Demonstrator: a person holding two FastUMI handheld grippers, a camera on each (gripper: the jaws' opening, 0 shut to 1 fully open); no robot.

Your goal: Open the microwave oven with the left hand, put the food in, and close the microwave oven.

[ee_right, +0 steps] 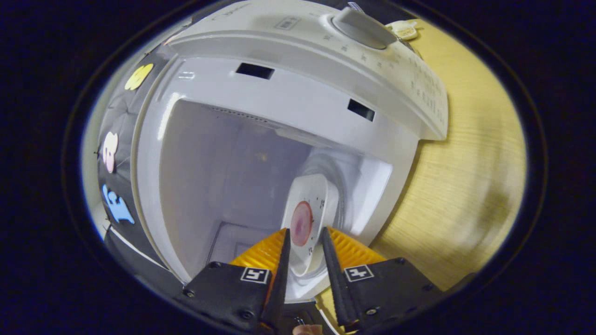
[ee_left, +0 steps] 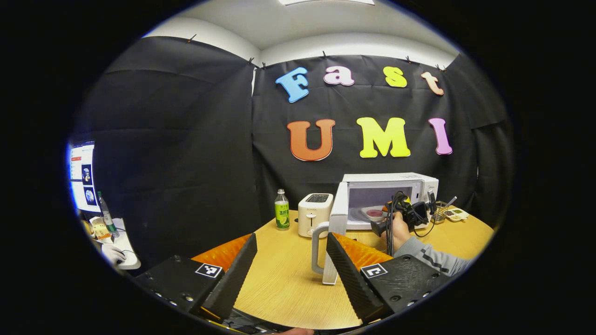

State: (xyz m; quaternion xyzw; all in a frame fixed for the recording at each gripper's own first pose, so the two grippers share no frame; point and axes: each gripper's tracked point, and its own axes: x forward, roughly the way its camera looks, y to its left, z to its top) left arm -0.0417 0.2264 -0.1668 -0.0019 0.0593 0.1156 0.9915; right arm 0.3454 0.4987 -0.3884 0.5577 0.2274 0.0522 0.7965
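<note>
Round light-wood table (ee_left: 288,279) under me. On it, from my left gripper view: a green-labelled clear plastic bottle (ee_left: 281,210), then a white two-slot toaster (ee_left: 314,214) just beside it, then the white microwave oven (ee_left: 409,182). Its white door with a long pale handle (ee_left: 333,242) stands swung wide open toward me, edge-on, between the toaster and the oven mouth. Past the oven's far side, a small white remote-like item (ee_left: 456,214) and something wire-like beside it, too small to tell. Far off at the booth's edge, a lit monitor (ee_left: 82,176) and a gloved hand (ee_left: 113,253) on a white desk.

My left gripper (ee_left: 291,270) hangs over the near table, fingers spread wide apart, nothing between them.

My right gripper (ee_left: 409,214), held in my grey-sleeved hand (ee_left: 396,230), sits at the oven mouth. In the right gripper view the gripper (ee_right: 305,260) has its fingers a little apart on either side of the white plate's (ee_right: 312,209) near rim; whether they press it I cannot tell.

The food: a reddish-pink round patch (ee_right: 301,223) at the middle of that plate, which lies inside the cavity on the glass turntable (ee_right: 326,160). Cavity walls pale, bare.
</note>
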